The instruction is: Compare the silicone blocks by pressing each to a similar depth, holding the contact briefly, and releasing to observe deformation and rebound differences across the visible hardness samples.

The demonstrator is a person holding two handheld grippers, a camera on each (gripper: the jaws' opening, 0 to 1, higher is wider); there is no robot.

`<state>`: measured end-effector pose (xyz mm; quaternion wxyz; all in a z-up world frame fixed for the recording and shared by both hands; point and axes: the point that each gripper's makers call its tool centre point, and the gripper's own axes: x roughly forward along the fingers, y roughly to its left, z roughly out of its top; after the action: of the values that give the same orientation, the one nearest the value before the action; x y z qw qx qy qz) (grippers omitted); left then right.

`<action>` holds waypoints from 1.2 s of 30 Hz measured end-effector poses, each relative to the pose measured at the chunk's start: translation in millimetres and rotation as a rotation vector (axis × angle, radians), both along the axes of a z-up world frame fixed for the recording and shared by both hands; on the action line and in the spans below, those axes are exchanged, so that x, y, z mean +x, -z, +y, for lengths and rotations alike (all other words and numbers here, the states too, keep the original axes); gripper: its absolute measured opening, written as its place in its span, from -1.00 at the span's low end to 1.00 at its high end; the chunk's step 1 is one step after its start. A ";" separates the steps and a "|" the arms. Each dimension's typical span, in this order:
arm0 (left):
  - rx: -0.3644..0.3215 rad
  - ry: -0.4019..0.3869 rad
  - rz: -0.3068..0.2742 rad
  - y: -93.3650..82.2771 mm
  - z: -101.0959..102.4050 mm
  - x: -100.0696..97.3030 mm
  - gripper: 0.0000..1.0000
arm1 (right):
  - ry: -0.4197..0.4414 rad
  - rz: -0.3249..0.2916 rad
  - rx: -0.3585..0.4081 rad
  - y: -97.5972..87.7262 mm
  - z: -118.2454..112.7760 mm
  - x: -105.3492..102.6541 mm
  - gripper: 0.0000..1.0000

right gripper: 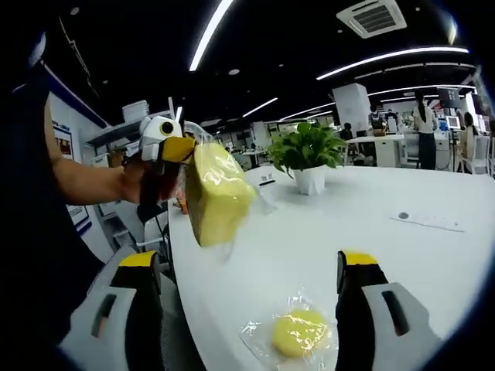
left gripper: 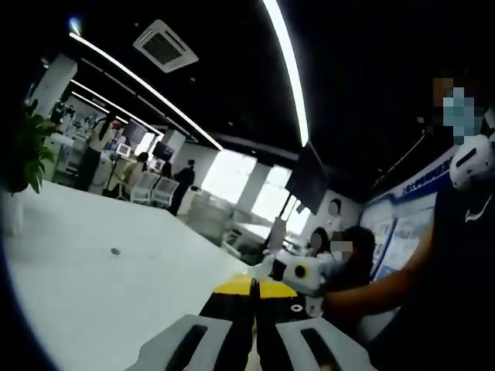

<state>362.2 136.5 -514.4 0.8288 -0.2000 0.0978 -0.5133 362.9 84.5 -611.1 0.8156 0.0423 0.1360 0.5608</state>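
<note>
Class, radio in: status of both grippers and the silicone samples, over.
Left gripper shut on yellow block, lifted off white table. Right gripper open above wrapped round sample. Potted plant behind, clear.

block (right gripper: 216, 193) — yellow | round sample (right gripper: 300, 334) — yellow | table (right gripper: 348, 224) — white | fingers (right gripper: 357, 259) — yellow-tipped, black

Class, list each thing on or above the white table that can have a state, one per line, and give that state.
Left hand-held gripper: shut on the yellow silicone block, lifted off the table.
Yellow silicone block: wrapped in clear film, held in the air, tilted.
Right hand-held gripper: open, above the round yellow sample.
Round yellow sample: in a clear bag, flat on the white table, untouched.
Potted plant: upright.
</note>
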 end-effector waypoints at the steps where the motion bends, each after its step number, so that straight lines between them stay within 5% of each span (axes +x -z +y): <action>1: -0.004 0.006 -0.001 -1.4 -1.9 -1.4 -1.00 | -0.008 -0.004 0.008 -3.6 3.1 -0.8 0.76; 11: -0.049 0.036 0.011 -11.8 -12.1 -8.9 -1.00 | -0.063 -0.019 0.068 -20.8 17.8 -10.4 0.69; 36: -0.154 0.044 0.018 -31.5 -12.2 -18.2 -1.00 | -0.144 0.036 0.273 -59.6 35.8 -24.9 0.04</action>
<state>344.1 124.3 -482.9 0.7987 -0.2656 0.0702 -0.5354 338.0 120.2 -551.5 0.7575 0.1528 0.0758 0.6301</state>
